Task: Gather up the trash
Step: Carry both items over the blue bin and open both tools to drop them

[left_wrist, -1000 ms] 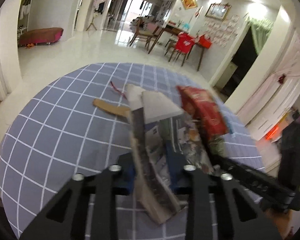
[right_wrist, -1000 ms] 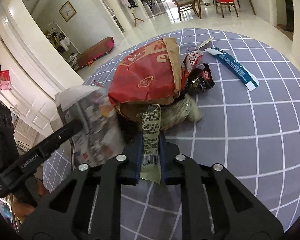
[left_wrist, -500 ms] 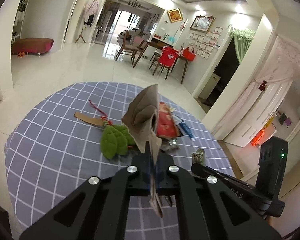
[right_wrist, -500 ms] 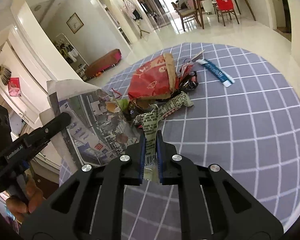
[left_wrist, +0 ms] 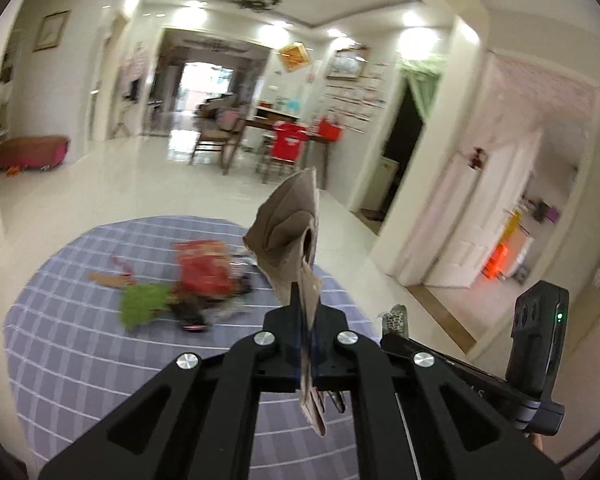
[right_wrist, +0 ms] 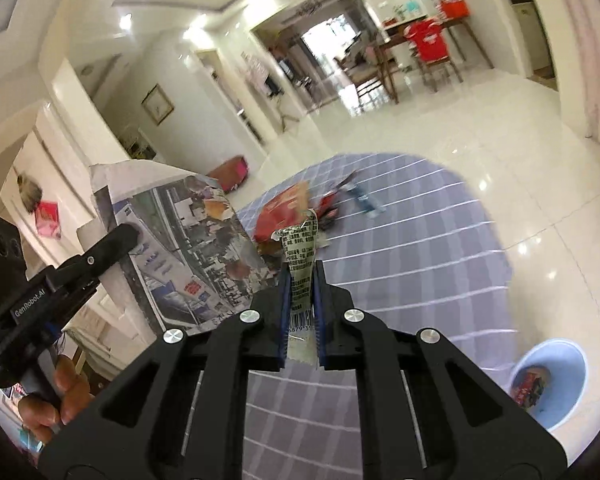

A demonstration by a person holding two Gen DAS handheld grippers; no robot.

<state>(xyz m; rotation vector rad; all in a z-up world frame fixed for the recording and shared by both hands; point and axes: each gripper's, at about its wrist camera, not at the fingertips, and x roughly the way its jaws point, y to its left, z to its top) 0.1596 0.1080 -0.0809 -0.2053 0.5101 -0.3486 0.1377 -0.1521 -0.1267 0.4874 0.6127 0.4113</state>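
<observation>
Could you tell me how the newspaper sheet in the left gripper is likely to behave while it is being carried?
The newspaper sheet is probably light: the left gripper holds it by one pinched edge. It looks floppy; it buckles above the fingers and would likely flap and sag. Being thin paper, it may tear at the pinch.

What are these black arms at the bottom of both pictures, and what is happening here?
They are two handheld grippers; a person carries one in each hand, and each has a camera looking along its fingers. The left gripper is shut on a folded newspaper, also visible from the right camera. The right gripper is shut on a printed wrapper. Below lies a round checked mat with more trash: a red bag, a green leaf-like piece. A blue bin stands beside the mat.
</observation>
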